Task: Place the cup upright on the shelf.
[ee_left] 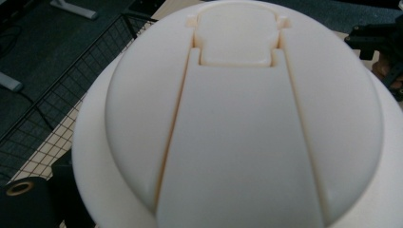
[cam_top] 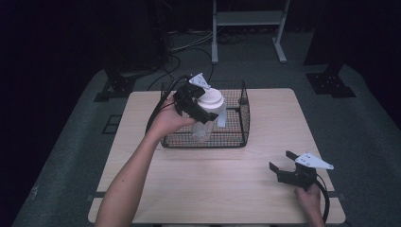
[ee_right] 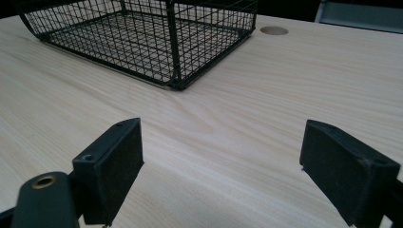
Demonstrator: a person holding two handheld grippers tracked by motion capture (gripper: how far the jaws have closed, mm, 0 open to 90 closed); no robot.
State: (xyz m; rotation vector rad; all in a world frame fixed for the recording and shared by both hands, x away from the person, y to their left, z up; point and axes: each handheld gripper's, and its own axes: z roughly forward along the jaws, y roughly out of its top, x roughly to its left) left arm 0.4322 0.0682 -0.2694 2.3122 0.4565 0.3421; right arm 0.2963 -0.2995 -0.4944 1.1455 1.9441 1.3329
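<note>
While your left tool (cam_top: 201,105) holds the bottle (cam_top: 206,120) over the wire basket (cam_top: 236,135), these are the points to keep in mind.

Thing in hand: a clear bottle with a wide cream-white lid (ee_left: 237,118); in the high view it hangs inside the basket outline, at about 11 o'clock from the worktop (cam_top: 227,184) middle.

Left tool: it is clenched on the bottle just under the lid, as far as the high view lets me judge; the jaws themselves are mostly hidden by the lid in the left gripper view.

Bottle posture: it looks tilted a little, the lid leaning toward 1 o'clock; whether its bottom touches the basket floor, I cannot tell.

Right tool (ee_right: 221,161): released, the jaws stand wide apart and hold nothing; it rests low near the worktop corner at 5 o'clock, well apart from the basket.

Basket: black wire, open at the top, standing at 12 o'clock on the worktop; I see nothing else in it.

Step in hand: I judge that you are moving the bottle in or out of the basket; the direction cannot be read from this moment.

Next move: keep the grip firm, bring the bottle upright, and keep its body away from the wire walls.
</note>
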